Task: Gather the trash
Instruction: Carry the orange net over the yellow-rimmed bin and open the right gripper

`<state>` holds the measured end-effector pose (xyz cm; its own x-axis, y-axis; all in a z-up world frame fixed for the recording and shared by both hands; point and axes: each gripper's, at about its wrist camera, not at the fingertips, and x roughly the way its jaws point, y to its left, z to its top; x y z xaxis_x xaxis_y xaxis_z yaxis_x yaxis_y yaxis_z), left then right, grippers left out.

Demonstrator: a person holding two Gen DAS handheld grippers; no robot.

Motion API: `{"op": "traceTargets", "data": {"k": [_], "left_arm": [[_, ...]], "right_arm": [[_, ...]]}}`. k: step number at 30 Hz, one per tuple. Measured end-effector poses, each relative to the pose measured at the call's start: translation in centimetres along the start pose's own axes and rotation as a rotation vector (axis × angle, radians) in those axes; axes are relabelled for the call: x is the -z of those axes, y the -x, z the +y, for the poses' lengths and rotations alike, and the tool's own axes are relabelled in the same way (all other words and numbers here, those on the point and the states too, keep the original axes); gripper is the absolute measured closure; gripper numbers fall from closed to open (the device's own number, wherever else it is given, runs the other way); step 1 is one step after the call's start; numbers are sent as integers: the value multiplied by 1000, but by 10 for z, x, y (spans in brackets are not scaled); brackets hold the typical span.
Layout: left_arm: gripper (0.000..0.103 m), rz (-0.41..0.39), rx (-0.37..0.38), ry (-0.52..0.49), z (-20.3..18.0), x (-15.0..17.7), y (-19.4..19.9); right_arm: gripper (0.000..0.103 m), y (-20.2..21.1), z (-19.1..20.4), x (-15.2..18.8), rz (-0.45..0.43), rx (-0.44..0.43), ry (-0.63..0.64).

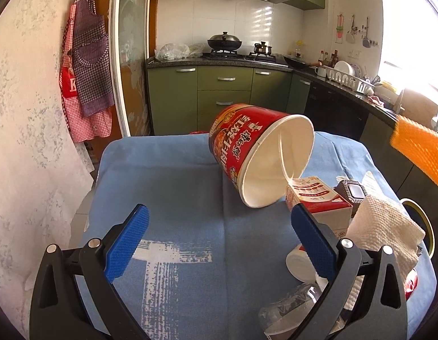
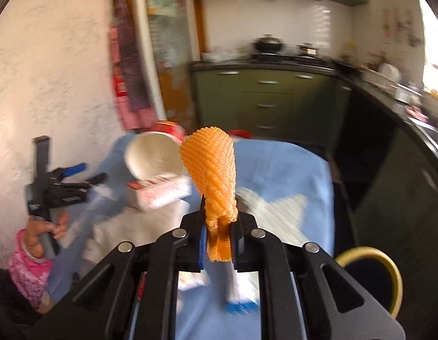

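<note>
My left gripper (image 1: 219,240) is open and empty, low over a blue cloth (image 1: 176,187) on the table. A red noodle cup (image 1: 255,153) lies on its side ahead, its mouth facing me. Right of it lie a red and white carton (image 1: 318,201), a white paper towel (image 1: 386,232), a white cap (image 1: 298,263) and a clear plastic bottle (image 1: 289,311). My right gripper (image 2: 217,243) is shut on an orange foam net (image 2: 212,170) and holds it above the cloth; the net also shows in the left wrist view (image 1: 417,153). The right wrist view is blurred.
A dark bin with a yellow rim (image 2: 372,277) stands at the table's right side; it also shows in the left wrist view (image 1: 425,221). Green kitchen cabinets (image 1: 224,90) and a dark counter lie beyond. A white wall with hanging aprons (image 1: 85,65) is on the left.
</note>
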<state>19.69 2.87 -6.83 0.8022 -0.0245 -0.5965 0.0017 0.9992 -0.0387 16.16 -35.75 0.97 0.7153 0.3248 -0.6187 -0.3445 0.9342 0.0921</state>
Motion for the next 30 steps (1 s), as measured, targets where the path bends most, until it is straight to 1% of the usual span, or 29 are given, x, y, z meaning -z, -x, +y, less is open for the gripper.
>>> {"op": "traceTargets", "data": {"k": [1, 2, 3, 5, 7, 8, 10, 11, 12, 13, 14, 15, 16, 17, 19, 21, 23, 26, 28, 30], "left_arm": [[4, -2, 6, -2, -1, 0, 1], [4, -4, 12, -5, -2, 0, 3], [4, -7, 18, -10, -4, 0, 4], [4, -15, 28, -18, -7, 0, 7], [4, -25, 39, -26, -10, -1, 10], [4, -30, 44, -30, -12, -1, 12], [4, -39, 52, -39, -14, -1, 15], [4, -41, 55, -44, -16, -1, 17], [4, -43, 59, -48, -17, -2, 18], [4, -46, 64, -55, -19, -2, 20], [4, -50, 71, -61, -21, -2, 22], [4, -53, 78, -68, -24, -3, 25], [4, -55, 82, -74, -25, -4, 26], [4, -57, 93, -82, -28, -4, 29], [4, -59, 116, -99, -34, -5, 34], [4, -61, 143, -126, -41, -5, 40], [4, -60, 191, -166, -51, -4, 48], [4, -42, 296, -226, -68, -5, 57], [4, -9, 384, -268, -79, -5, 60], [4, 30, 445, -309, -90, -5, 58]], "right_arm": [[90, 5, -13, 9, 10, 48, -28], [89, 10, -32, 22, 32, 121, -71], [88, 12, -43, 30, 48, 163, -95], [86, 14, -79, 55, 101, 292, -181], [86, 14, -108, 76, 148, 388, -240], [86, 14, -124, 88, 172, 422, -282], [86, 6, -147, 106, 215, 456, -346], [85, 3, -157, 113, 235, 482, -370], [84, -1, -169, 124, 268, 528, -391], [84, -6, -177, 129, 289, 550, -403], [78, -12, -184, 132, 307, 561, -415], [59, -18, -192, 135, 320, 566, -429], [49, -22, -196, 136, 321, 576, -441], [43, -26, -201, 138, 318, 594, -448], [43, -31, -205, 138, 315, 609, -451], [43, -29, -204, 136, 285, 593, -462], [43, -24, -202, 134, 259, 594, -456], [40, -15, -188, 135, 233, 586, -447], [39, -7, -178, 138, 220, 564, -447], [39, -1, -174, 143, 213, 547, -446]]}}
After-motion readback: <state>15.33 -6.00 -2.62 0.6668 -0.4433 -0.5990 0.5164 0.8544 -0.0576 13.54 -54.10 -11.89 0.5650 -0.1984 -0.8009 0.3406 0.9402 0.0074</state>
